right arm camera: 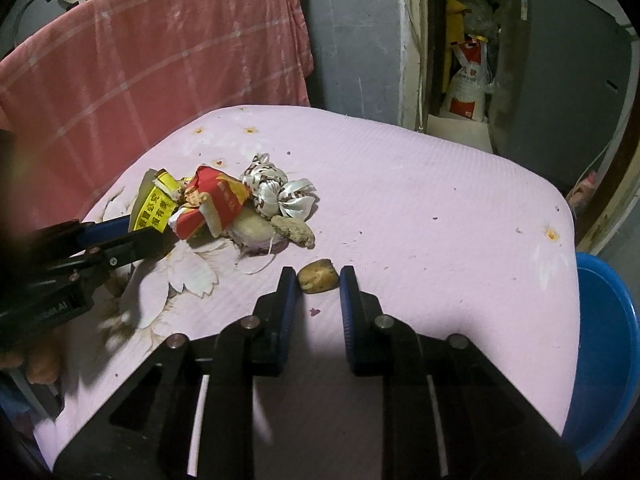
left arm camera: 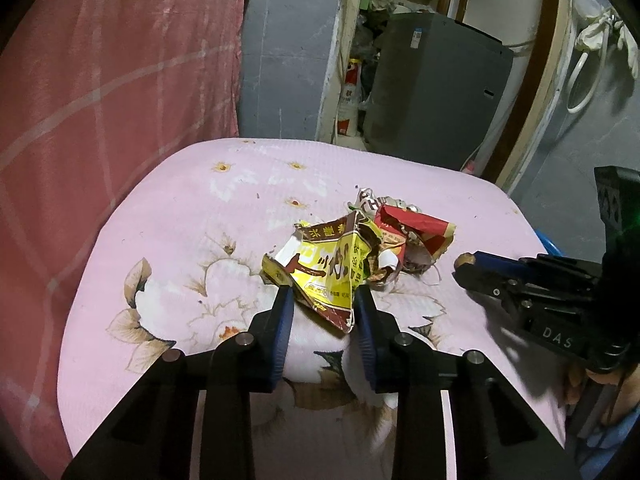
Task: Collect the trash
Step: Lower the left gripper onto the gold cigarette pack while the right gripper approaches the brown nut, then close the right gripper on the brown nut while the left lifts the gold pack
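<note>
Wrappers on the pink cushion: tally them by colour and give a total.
Yellow wrapper: 1
Red wrapper: 1
White patterned wrapper: 1
Total: 3

A pink flowered cloth point(right arm camera: 420, 200) fills the middle of both views. A red checked towel point(right arm camera: 160, 48) hangs at upper left. At upper right stand a grey cabinet point(left arm camera: 436, 84) and a white and red sack point(right arm camera: 466, 84). A blue basin point(right arm camera: 608, 352) sits at lower right.
</note>
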Available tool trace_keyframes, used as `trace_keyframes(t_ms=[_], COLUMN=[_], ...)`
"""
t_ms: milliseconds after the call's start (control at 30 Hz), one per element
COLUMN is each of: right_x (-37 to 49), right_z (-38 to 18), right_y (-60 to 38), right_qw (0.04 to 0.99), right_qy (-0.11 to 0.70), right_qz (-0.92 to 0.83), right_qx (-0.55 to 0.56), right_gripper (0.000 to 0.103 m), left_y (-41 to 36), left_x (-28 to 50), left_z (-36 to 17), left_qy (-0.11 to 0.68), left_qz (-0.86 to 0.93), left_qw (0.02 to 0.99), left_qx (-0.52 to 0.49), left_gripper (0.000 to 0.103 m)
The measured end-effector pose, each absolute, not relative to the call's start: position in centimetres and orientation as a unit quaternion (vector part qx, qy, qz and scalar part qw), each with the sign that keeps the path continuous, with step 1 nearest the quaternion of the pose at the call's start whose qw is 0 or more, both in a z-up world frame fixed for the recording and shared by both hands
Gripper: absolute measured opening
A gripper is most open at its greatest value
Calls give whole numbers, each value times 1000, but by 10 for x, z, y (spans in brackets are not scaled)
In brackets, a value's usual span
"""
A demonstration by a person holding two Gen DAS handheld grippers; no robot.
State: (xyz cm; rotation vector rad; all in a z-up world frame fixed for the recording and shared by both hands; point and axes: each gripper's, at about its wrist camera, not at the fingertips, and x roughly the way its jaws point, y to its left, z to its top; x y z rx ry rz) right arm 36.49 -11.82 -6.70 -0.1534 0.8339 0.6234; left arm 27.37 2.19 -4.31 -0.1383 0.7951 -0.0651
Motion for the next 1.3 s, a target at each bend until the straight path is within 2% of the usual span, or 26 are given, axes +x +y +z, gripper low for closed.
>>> trace_keyframes(t_ms=[567, 967, 1300], right_x=[336, 329, 325], right_z=[-48, -45, -40], right_y=[-123, -128, -134], right_qw=[892, 896, 906], right_qy=[322, 310, 287], right_qz=[305, 308, 304], right_qx=[-85, -82, -71], right_gripper=[21, 21, 21], left_y=[18, 8, 9], left_x=[243, 229, 217], left_z=[-34, -34, -26], left_qy=[372, 366, 333], left_qz=[-48, -73, -68], left_qw=[923, 924, 937], left_qx=[-83, -83, -82], left_gripper=[21, 16, 12])
